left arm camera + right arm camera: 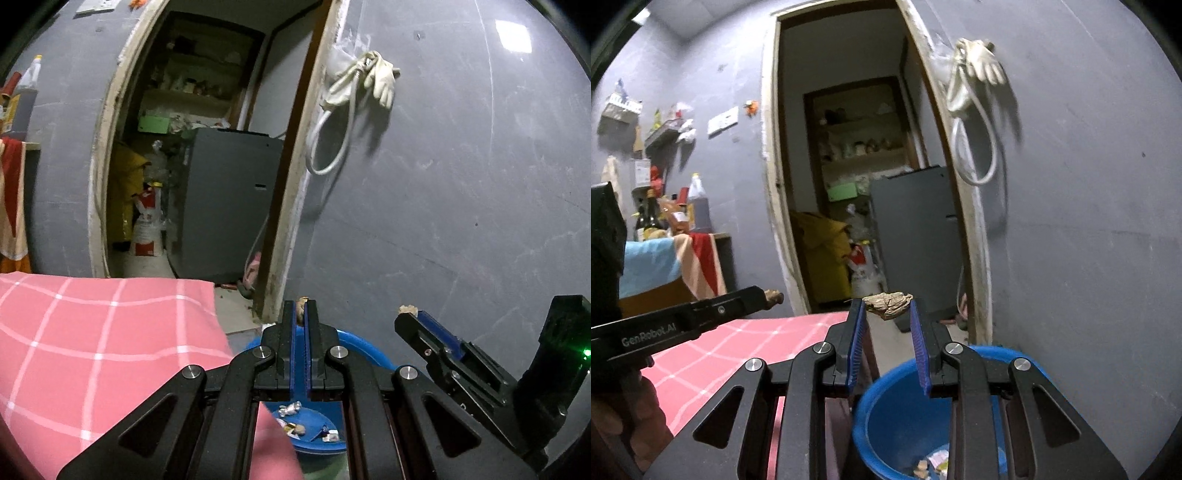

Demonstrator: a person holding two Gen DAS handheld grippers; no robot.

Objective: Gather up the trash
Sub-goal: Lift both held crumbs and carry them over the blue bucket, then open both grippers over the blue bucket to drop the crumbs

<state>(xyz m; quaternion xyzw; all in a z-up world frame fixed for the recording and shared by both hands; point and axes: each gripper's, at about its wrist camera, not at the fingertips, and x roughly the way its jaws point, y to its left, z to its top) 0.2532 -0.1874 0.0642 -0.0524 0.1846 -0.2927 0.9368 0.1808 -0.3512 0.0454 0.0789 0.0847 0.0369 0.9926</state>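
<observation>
Left gripper (pixel 304 312) pinching a scrap (pixel 302 306); right gripper (pixel 888 314) pinching a husk (pixel 888 304). Both short of bucket (pixel 882 402); early release risks littering the floor.

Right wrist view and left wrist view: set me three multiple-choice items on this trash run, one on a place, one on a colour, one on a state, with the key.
1. Where is the bucket?
A. on the cloth-covered table
B. below the grippers, beside the table
C. inside the doorway

2. What colour is the bucket?
A. blue
B. yellow
C. grey

3. How is the right gripper?
A. wide open and empty
B. shut on a crumpled brown scrap
C. shut on a white glove

Key: 1 B, its rim shows under the jaws next to the pink checked cloth. 2 A, its wall and rim are blue. 3 B, the crumpled brown scrap sits pinched between the blue pads.
</observation>
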